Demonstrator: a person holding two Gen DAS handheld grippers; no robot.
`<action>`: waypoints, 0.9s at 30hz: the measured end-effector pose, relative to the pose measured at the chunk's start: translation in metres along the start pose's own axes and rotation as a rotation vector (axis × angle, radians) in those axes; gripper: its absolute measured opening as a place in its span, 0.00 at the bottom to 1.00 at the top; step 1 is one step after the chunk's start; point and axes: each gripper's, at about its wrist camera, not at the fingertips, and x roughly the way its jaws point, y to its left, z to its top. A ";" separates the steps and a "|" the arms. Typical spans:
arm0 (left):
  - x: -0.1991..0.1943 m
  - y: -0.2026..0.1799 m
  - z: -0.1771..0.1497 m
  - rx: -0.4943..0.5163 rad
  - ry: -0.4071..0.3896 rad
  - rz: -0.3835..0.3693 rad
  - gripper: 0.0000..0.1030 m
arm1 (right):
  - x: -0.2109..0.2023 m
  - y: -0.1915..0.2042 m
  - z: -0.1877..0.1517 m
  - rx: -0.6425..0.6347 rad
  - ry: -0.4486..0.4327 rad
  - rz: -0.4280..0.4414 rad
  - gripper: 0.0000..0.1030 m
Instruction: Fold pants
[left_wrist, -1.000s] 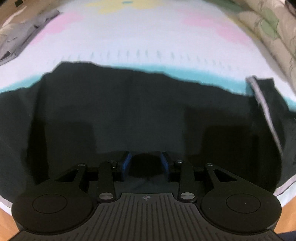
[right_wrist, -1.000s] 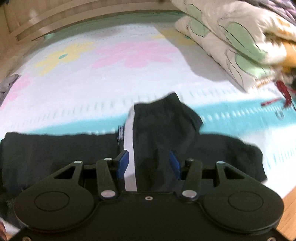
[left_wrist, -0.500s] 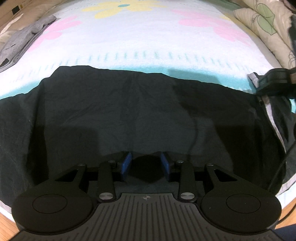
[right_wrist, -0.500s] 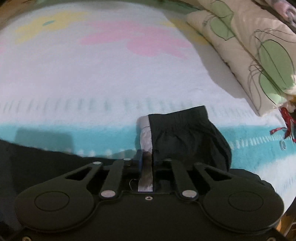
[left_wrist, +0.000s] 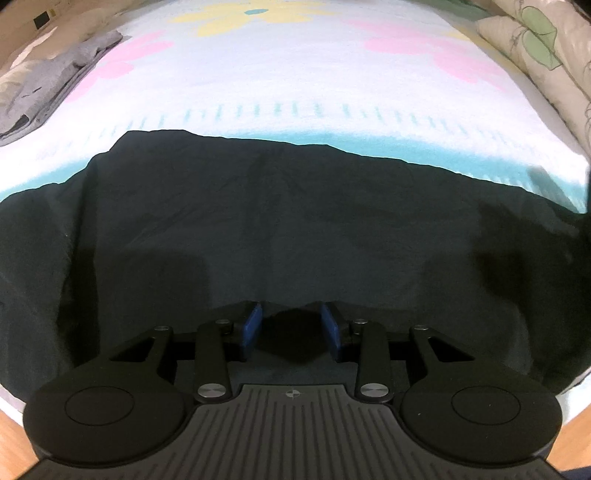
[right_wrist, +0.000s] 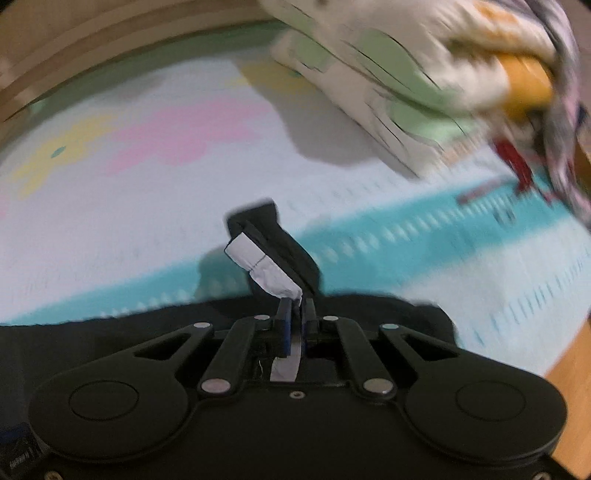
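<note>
Black pants (left_wrist: 288, 229) lie spread flat across the near part of a flowered bed sheet (left_wrist: 295, 74). My left gripper (left_wrist: 291, 326) is open, its blue pads low over the black cloth with nothing between them. My right gripper (right_wrist: 294, 325) is shut on the pants' waistband end (right_wrist: 273, 254), at its white side stripe (right_wrist: 264, 267), and holds that end lifted off the bed. The rest of the pants (right_wrist: 147, 325) lies flat below it.
A folded grey garment (left_wrist: 48, 92) lies at the far left of the bed. Cream leaf-print pillows (right_wrist: 388, 85) are stacked at the right, also in the left wrist view (left_wrist: 543, 62). A red item (right_wrist: 517, 166) lies near them. Wooden floor (right_wrist: 569, 387) shows past the bed's near edge.
My right gripper closed on the waistband's white stripe and lifted that end off the bed. The left gripper stayed open over the pants, its view shifting slightly.
</note>
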 end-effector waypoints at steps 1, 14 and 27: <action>0.000 0.000 0.000 -0.001 0.000 0.002 0.35 | 0.002 -0.009 -0.004 0.014 0.016 -0.009 0.08; 0.000 0.003 0.001 -0.016 0.006 0.001 0.35 | 0.033 -0.071 -0.036 0.122 0.235 -0.012 0.11; 0.000 0.002 0.000 -0.001 -0.003 0.008 0.37 | 0.004 -0.100 -0.018 0.294 0.066 -0.008 0.37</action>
